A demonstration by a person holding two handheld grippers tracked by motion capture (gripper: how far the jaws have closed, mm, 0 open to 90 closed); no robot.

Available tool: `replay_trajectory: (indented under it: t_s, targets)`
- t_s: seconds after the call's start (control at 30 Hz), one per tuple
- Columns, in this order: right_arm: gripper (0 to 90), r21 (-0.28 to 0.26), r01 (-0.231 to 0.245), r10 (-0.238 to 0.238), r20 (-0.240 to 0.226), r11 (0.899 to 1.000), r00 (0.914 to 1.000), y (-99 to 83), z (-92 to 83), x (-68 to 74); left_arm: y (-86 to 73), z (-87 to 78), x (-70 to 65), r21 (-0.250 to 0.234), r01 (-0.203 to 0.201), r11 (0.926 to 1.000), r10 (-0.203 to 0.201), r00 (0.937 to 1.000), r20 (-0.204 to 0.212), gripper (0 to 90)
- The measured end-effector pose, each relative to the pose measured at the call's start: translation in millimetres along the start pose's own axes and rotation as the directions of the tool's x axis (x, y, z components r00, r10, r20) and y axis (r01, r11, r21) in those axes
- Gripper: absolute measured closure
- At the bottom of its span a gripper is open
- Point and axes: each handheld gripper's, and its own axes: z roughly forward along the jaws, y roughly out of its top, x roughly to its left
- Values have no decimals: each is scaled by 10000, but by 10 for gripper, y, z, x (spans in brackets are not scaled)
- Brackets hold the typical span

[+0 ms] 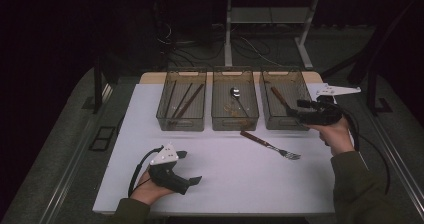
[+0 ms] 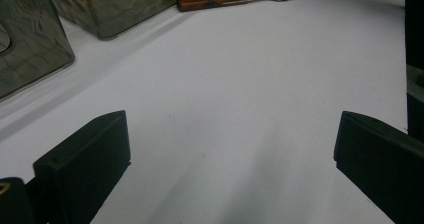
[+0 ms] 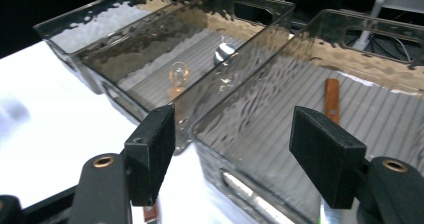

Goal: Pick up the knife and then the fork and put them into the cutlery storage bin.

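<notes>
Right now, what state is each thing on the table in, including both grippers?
Left gripper: open, nothing between its jaws.
Right gripper: open, empty, at the right bin's near wall.
Fork: flat on the table.
Middle bin: holds a spoon.
Left bin: holds chopsticks.

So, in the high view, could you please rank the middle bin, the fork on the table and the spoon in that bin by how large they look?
1. Middle bin, clearly the largest.
2. Fork, wooden-handled, lying on the table.
3. Spoon, which looks shorter than the fork, though the bin's tinted wall blurs its handle.
</notes>
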Motion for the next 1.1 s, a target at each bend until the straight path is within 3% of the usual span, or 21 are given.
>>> replay_trajectory:
  t_s: [0.13, 0.5, 0.83, 1.1]
  targets:
    - [341, -161, -89, 85, -297, 9998, 9995, -65, -19, 68, -1, -3, 0, -3, -16, 10000, 16, 10000, -3, 4]
    - [335, 16, 369, -367, -755, 9993, 9965, -207, 36, 227, 4, -11, -16, 19, -101, 9999, 101, 9999, -18, 4]
    - [352, 863, 766, -652, -1288, 9933, 9895, -283, 195, 304, 8, -9, -23, 63, -162, 9998, 162, 9999, 14, 5]
    - [419, 1712, 1186, -911, -1606, 9781, 9828, -335, 351, 361, 8, -6, -25, 83, -162, 9998, 162, 9999, 5, 5]
